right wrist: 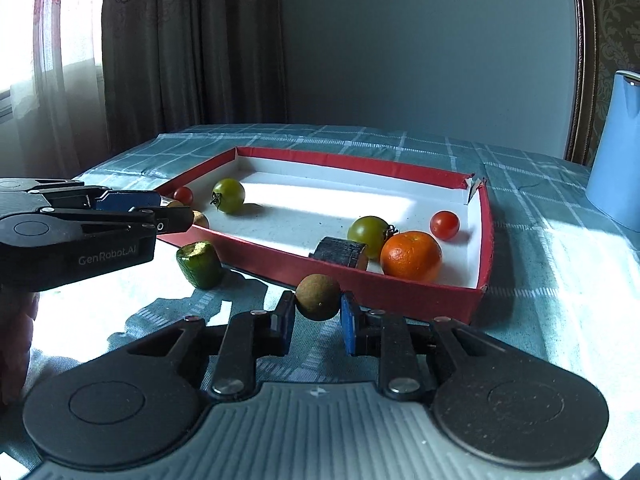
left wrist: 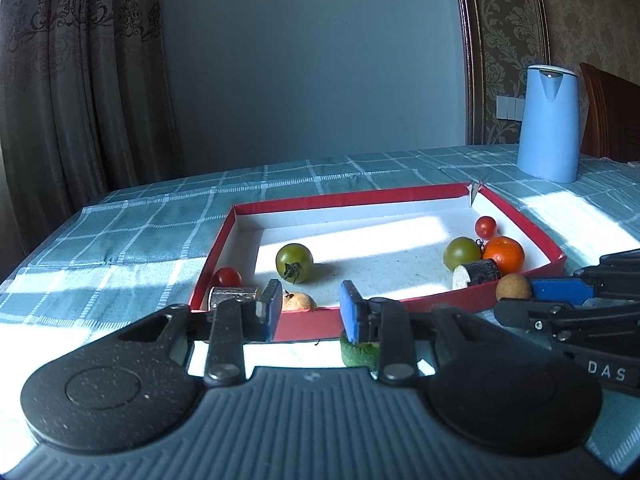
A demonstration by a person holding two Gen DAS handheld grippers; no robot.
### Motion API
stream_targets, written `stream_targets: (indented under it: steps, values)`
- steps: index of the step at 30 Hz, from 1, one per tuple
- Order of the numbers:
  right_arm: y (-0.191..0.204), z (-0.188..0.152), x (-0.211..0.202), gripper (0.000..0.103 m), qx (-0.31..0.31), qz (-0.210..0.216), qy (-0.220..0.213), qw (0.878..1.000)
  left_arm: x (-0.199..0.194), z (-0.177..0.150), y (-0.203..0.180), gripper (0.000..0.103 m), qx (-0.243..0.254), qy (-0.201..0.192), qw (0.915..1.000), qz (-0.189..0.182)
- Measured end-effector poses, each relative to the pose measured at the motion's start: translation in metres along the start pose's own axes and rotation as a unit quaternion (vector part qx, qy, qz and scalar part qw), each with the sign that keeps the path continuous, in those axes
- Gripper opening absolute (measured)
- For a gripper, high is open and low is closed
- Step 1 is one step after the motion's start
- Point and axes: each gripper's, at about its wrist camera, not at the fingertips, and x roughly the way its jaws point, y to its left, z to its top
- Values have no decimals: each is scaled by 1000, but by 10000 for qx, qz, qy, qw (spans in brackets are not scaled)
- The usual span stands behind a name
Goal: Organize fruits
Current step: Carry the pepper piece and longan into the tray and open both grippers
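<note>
A red box (left wrist: 400, 196) with a white floor lies on the checked cloth. It holds two green tomatoes (left wrist: 295, 262) (right wrist: 370, 234), two red cherry tomatoes (left wrist: 485, 227) (left wrist: 228, 278), an orange (right wrist: 411, 255), two dark cork-like stubs (right wrist: 340, 252) (left wrist: 232, 295) and a brown fruit (left wrist: 300, 301). My right gripper (right wrist: 318, 307) is shut on a small round brown fruit (right wrist: 318, 297), just before the box's near wall. My left gripper (left wrist: 309, 312) stands at the near left corner of the box, open, with nothing between its fingers. A green cut piece (right wrist: 200, 264) lies on the cloth below it.
A tall light-blue jug (left wrist: 548, 124) stands on the table beyond the box's right corner. Curtains hang behind the table at the left, and a wooden chair back (left wrist: 612, 116) shows at the far right. A person's hand (right wrist: 16, 340) is at the left edge.
</note>
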Motion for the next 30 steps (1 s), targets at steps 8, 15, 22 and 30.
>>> stream_targets:
  steps: [8,15,22,30]
  values:
    - [-2,24,2,23,-66,-45,-257,9996,0,-6,-6,68,73,322,9991,-256]
    - [-3,23,11,24,-89,-103,-191,9997,14,-10,-31,45,684,452,9966,-88]
    - [0,43,19,23,-135,-180,-336,9992,14,-12,-30,27,672,497,9958,-361]
    - [-2,64,46,24,-38,-348,-382,9987,-2,12,-16,26,363,-62,9983,-448]
